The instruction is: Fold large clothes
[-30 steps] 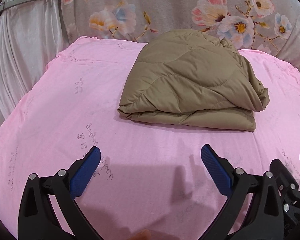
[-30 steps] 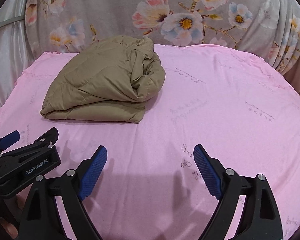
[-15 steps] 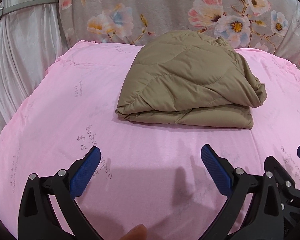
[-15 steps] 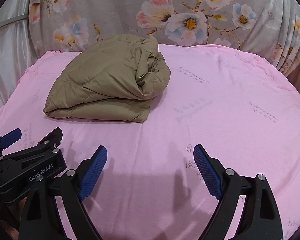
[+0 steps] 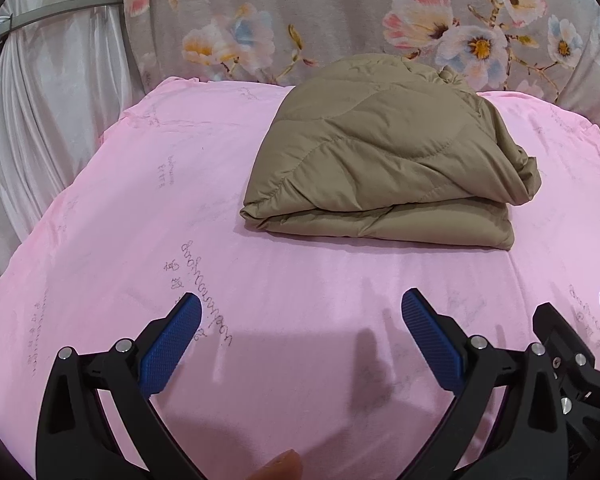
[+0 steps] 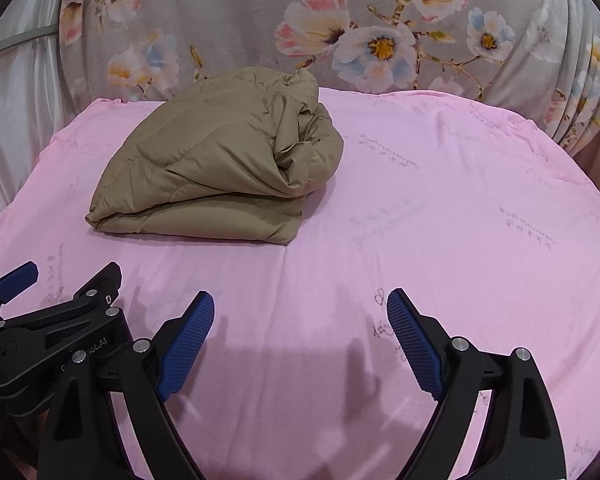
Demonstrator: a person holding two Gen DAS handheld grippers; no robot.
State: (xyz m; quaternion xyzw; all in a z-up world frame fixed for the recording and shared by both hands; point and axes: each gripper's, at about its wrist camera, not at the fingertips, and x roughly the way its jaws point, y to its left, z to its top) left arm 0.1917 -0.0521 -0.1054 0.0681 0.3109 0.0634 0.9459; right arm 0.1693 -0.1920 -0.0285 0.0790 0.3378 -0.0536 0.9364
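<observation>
A tan quilted jacket (image 5: 384,160) lies folded into a thick bundle on the pink bed sheet (image 5: 140,220), toward the far side. It also shows in the right wrist view (image 6: 220,168), left of centre. My left gripper (image 5: 300,308) is open and empty, hovering over the sheet short of the jacket's near edge. My right gripper (image 6: 300,308) is open and empty, to the right of the left one and nearer than the jacket. The left gripper's body (image 6: 52,328) shows at the lower left of the right wrist view.
A grey floral curtain (image 5: 380,20) hangs behind the bed. White drapes (image 5: 52,100) hang at the left. The sheet's left edge (image 5: 112,136) drops off near the drapes. Bare pink sheet (image 6: 460,220) stretches to the right of the jacket.
Both grippers stay open and empty. The views have shifted slightly: the jacket sits a little lower and nearer in the frame than one second ago.
</observation>
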